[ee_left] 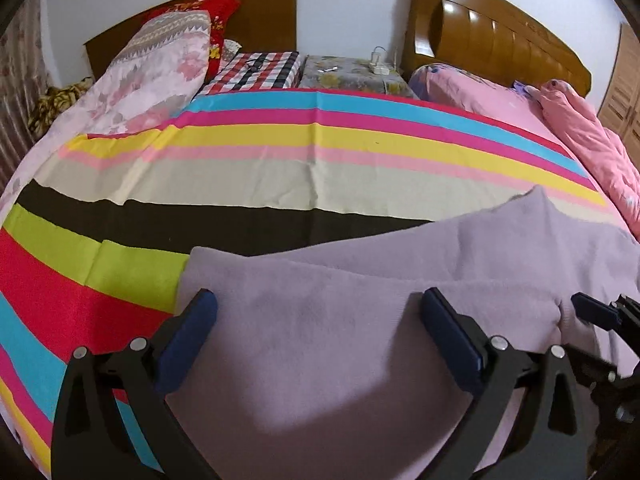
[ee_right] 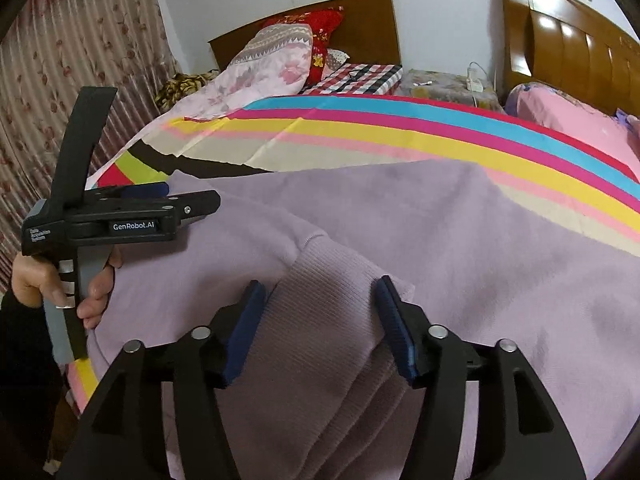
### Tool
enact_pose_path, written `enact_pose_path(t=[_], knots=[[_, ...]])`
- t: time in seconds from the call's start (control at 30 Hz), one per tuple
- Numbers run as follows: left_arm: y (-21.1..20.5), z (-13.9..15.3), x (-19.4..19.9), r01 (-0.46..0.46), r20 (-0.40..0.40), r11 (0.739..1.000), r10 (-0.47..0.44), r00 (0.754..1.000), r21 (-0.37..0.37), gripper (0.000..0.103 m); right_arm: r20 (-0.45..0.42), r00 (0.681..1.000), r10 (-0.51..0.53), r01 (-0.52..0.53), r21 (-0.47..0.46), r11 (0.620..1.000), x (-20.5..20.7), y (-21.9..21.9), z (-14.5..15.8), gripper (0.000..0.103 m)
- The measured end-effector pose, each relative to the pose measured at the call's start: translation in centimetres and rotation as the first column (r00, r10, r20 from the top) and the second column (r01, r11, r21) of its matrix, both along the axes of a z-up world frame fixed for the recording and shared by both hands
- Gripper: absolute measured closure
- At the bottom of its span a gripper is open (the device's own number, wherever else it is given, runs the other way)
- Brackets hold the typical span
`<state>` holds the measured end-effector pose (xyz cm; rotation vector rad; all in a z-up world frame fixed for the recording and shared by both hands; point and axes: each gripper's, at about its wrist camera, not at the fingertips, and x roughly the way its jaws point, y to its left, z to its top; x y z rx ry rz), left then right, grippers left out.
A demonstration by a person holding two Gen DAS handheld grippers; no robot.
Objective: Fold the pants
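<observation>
Lilac fleece pants [ee_left: 360, 264] lie spread on a bed's striped sheet [ee_left: 240, 184]. My left gripper [ee_left: 318, 305] hovers over their left part, jaws wide open with only flat cloth below them. In the right wrist view the pants [ee_right: 420, 220] fill the middle, and a ribbed lilac cuff [ee_right: 324, 320] lies folded over them. My right gripper [ee_right: 321, 290] stands open astride that cuff, its pads not pressing on it. A hand holds the left gripper [ee_right: 192, 195] at the pants' left edge. The right gripper's fingertip [ee_left: 592, 312] shows at the far right of the left wrist view.
Floral pillows [ee_left: 160, 64] and a checked cloth [ee_left: 256, 68] lie at the head of the bed. A pink quilt [ee_left: 580, 132] is bunched at the right. Between two wooden headboards [ee_left: 500, 36] stands a nightstand [ee_left: 352, 76] with a power strip. A patterned curtain [ee_right: 60, 92] hangs left.
</observation>
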<state>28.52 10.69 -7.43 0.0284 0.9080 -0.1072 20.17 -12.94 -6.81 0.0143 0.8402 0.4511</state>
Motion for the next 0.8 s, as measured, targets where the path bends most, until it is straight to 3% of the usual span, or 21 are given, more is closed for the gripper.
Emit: enact_pose_path(t=[0.1,0.3,0.37,0.47,0.57,0.63,0.73,0.77,0.8], knots=[[-0.2,-0.1,0.0,-0.002,0.0,1.0,0.002,1.0,0.018,0.001,0.001,0.999,0.033,-0.033,-0.023,0.999,0.3,1.2,-0.1,0.03],[-0.1,-0.1,-0.1,0.0,-0.005,1.0,0.0,1.0,0.0,0.001,-0.024,0.998,0.054,-0.052,0.084,0.995,0.8,-0.4,0.1,0.027],[0.0,-0.1,-0.1,0.001,-0.008,1.0,-0.001,1.0,-0.007,0.001,-0.052,0.999,0.004,0.004,0.16,0.987,0.1,-2.3,1.0,0.026],[0.1,-0.1,-0.1,0.0,-0.009,1.0,-0.001,1.0,-0.011,0.001,-0.06,0.986,-0.154,0.164,0.263,0.951,-2.8,-7.5,2.7,0.025],[0.2,-0.1,-0.2,0.0,-0.009,1.0,0.0,1.0,-0.011,0.001,0.029,0.956,-0.292,0.258,0.389,0.884,-9.2,-14.9,4.7,0.025],[0.2,-0.1,-0.1,0.0,-0.008,1.0,0.0,1.0,-0.008,0.001,0.046,0.909,-0.415,0.355,0.44,0.825,-13.7,-20.1,5.3,0.025],[0.0,0.0,-0.1,-0.001,-0.007,1.0,0.001,1.0,0.0,0.001,-0.029,0.814,-0.58,0.518,0.489,0.702,-19.0,-26.5,4.0,0.024],[0.0,0.0,-0.2,-0.002,-0.007,1.0,0.002,1.0,0.002,0.001,-0.099,0.776,-0.623,0.578,0.507,0.64,-20.4,-28.8,2.6,0.024],[-0.1,0.0,-0.2,-0.003,-0.007,1.0,0.003,1.0,0.005,0.001,-0.154,0.752,-0.64,0.616,0.509,0.601,-20.8,-30.0,1.6,0.024]])
